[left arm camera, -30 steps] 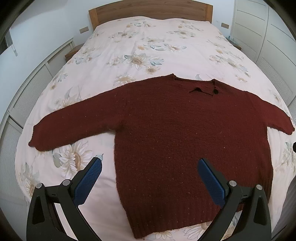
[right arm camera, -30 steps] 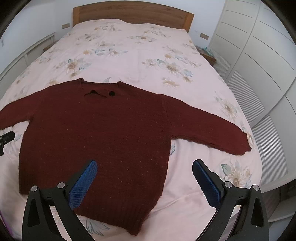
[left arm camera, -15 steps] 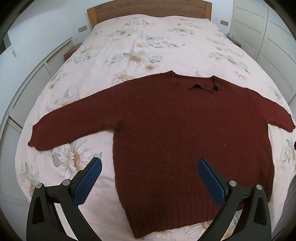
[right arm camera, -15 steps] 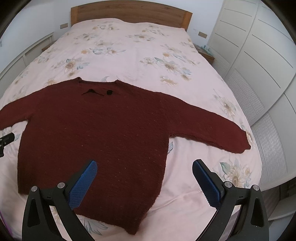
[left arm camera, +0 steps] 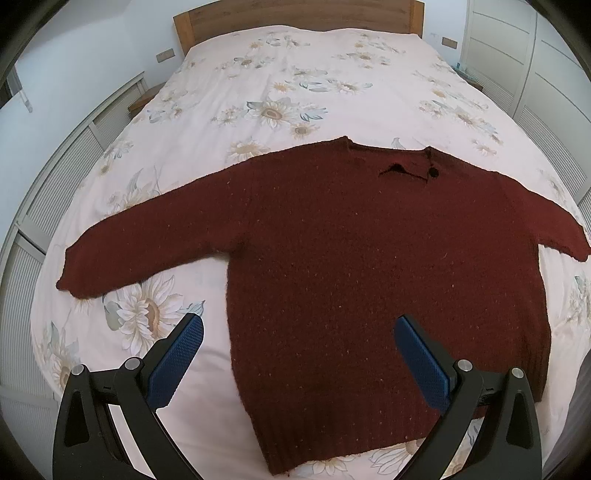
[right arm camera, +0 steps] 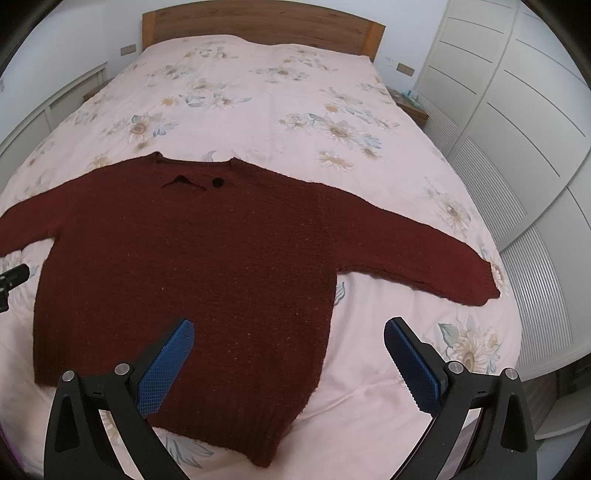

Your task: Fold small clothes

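Observation:
A dark red knitted sweater [left arm camera: 369,266] lies flat on the bed, neckline away from me, both sleeves spread sideways. It also shows in the right wrist view [right arm camera: 192,266]. My left gripper [left arm camera: 298,325] is open and empty, above the sweater's lower left side near the hem. My right gripper [right arm camera: 289,328] is open and empty, above the sweater's lower right edge. The left sleeve cuff [left arm camera: 74,273] and right sleeve cuff [right arm camera: 476,284] lie on the bedspread.
The bed has a pink floral bedspread [left arm camera: 295,74] and a wooden headboard [right arm camera: 258,22]. White wardrobe doors [right arm camera: 517,110] stand to the right. A white cabinet [left arm camera: 55,177] runs along the left. Part of the left gripper [right arm camera: 11,277] shows at the right view's left edge.
Both grippers have risen or drawn back slightly; the sweater sits a little lower in both views. The sweater has not moved.

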Tool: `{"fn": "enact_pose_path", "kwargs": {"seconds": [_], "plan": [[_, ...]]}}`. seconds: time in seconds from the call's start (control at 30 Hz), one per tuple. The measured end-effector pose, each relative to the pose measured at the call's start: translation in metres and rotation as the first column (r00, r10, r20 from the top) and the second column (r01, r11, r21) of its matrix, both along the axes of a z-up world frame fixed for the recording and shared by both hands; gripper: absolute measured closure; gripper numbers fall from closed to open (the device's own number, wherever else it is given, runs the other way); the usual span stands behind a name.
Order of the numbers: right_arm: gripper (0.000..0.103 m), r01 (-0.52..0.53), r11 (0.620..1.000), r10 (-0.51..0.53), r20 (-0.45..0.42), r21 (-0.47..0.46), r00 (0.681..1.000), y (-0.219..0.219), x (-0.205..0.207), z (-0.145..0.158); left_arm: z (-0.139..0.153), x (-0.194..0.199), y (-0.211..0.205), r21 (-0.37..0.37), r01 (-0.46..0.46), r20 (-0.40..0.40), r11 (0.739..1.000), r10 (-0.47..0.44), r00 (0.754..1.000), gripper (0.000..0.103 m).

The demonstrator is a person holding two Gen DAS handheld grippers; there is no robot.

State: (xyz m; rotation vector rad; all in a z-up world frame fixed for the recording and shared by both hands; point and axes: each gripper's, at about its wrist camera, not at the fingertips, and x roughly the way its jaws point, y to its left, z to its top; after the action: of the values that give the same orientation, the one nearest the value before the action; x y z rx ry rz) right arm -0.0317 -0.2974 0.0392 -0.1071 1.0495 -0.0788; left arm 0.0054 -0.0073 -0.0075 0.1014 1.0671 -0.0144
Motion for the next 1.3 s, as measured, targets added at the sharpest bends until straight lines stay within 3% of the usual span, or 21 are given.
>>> {"fn": "enact_pose_path", "kwargs": {"seconds": [1.3], "plan": [[0.001, 0.005, 1.000, -0.005, -0.029, -0.009, 1.000, -0.007, 0.006, -0.013, -0.006, 0.003, -0.001, 0.020, 0.010, -0.022, 1.000, -0.010, 1.000, 0.001]]}}
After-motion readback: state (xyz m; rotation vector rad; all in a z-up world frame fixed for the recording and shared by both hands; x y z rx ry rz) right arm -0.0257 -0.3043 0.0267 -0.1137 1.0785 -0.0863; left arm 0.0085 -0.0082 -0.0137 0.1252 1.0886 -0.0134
